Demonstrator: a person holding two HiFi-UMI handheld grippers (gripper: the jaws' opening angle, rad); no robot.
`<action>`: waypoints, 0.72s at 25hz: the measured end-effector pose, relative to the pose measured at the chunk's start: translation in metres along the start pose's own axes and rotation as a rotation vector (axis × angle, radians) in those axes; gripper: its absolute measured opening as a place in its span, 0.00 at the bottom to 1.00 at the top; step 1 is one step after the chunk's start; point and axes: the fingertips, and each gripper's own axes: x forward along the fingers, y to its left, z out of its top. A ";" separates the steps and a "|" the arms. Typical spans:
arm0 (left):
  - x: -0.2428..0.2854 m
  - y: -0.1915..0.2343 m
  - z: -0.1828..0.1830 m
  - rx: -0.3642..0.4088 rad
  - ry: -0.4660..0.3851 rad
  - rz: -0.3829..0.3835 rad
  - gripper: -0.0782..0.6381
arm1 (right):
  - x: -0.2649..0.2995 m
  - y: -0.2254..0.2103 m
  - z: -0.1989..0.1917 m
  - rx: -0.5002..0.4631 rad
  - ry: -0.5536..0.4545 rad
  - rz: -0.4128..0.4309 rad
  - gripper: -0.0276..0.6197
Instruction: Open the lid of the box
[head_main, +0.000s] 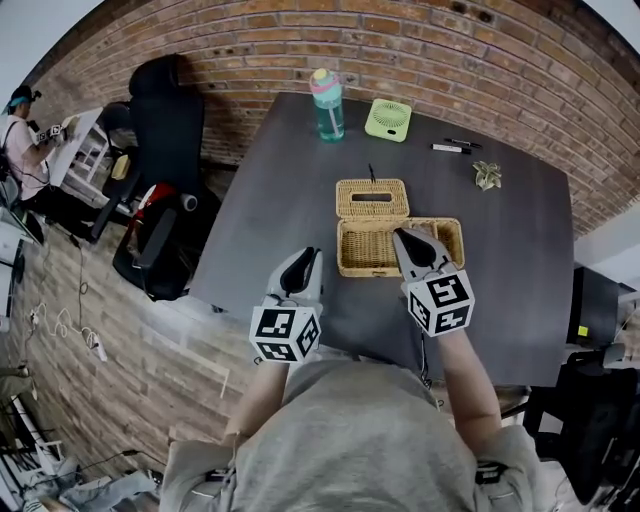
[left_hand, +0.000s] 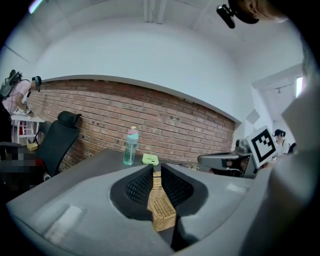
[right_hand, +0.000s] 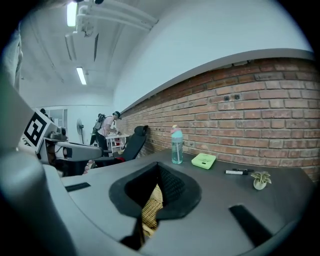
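2 grips, both empty: your right hand-held gripper (head_main: 400, 236) is closed over the open box (head_main: 360, 268) mid-counter (head_main: 290, 180), lid (head_main: 372, 198) back at 12 o'clock. Your left hand-held gripper (head_main: 306, 256), narrowly apart, sits at 9 o'clock.

Right hand-held gripper (head_main: 400, 237) partly hides box (head_main: 362, 270).

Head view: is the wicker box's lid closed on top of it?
No, the lid lies flipped back on the table behind the open box.
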 end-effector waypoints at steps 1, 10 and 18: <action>-0.002 -0.002 0.000 0.002 -0.002 -0.003 0.18 | -0.004 0.002 0.001 0.001 -0.008 -0.003 0.05; -0.020 -0.022 0.000 0.019 -0.022 -0.027 0.16 | -0.041 0.025 0.003 -0.013 -0.065 -0.013 0.05; -0.034 -0.041 0.001 0.031 -0.034 -0.048 0.15 | -0.072 0.040 0.001 -0.010 -0.107 -0.022 0.05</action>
